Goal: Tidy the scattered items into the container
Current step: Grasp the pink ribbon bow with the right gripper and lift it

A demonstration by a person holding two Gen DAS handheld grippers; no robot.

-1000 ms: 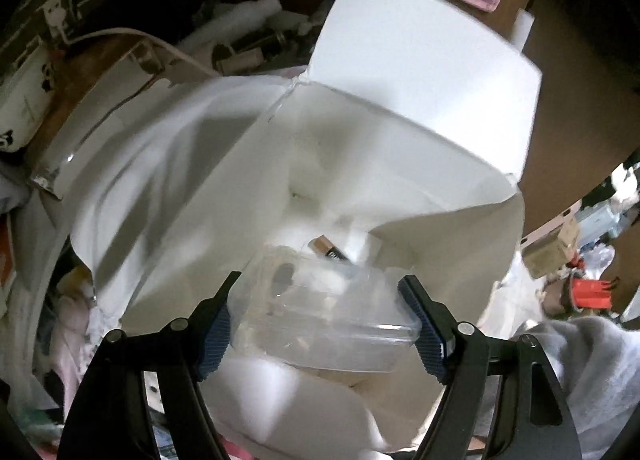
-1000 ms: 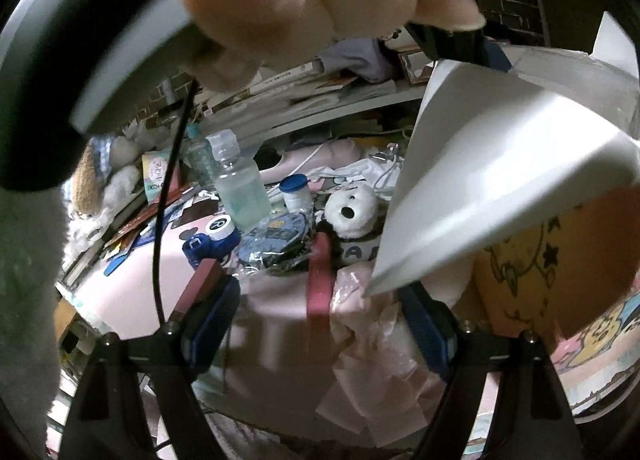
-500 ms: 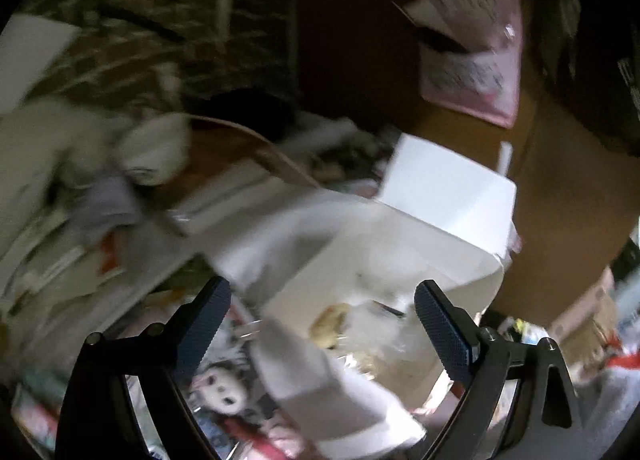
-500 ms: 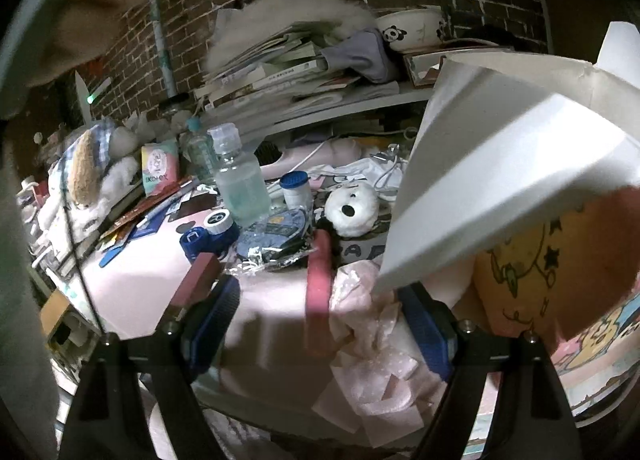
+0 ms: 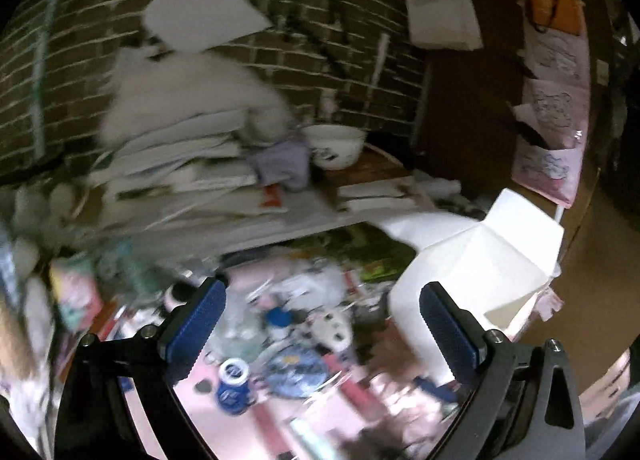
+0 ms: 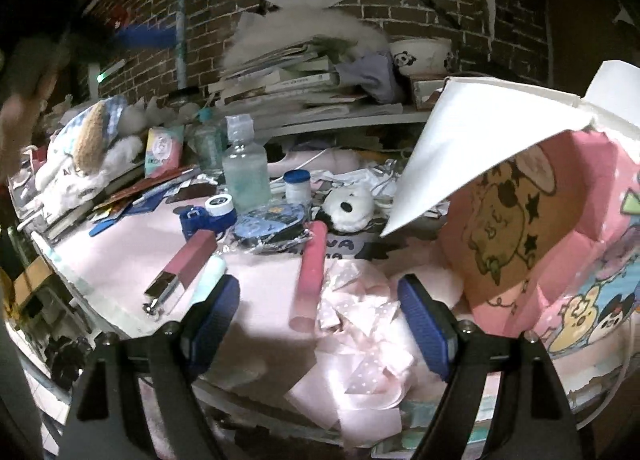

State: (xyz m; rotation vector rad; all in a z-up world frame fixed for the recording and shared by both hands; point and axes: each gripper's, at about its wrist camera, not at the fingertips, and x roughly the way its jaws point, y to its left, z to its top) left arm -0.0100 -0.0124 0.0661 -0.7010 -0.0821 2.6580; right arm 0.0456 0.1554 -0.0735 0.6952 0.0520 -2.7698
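My right claw point(image 6: 318, 320) gapes wide, empty; the left claw point(image 5: 322, 334) too. Just ahead, the pink tube point(image 6: 310, 268) looks light and stiff; I'd pinch mid-length.

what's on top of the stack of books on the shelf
A fluffy white thing lies across the stack of books, with crumpled lavender cloth at its right end, beside a panda bowl. Anything under the fluff is covered.

wall: dark brick wall point(image 6: 440, 8) behind all | shelf: white shelf point(image 6: 340, 122) against that wall, stacked books on it | light: dim, brightest below the shelf
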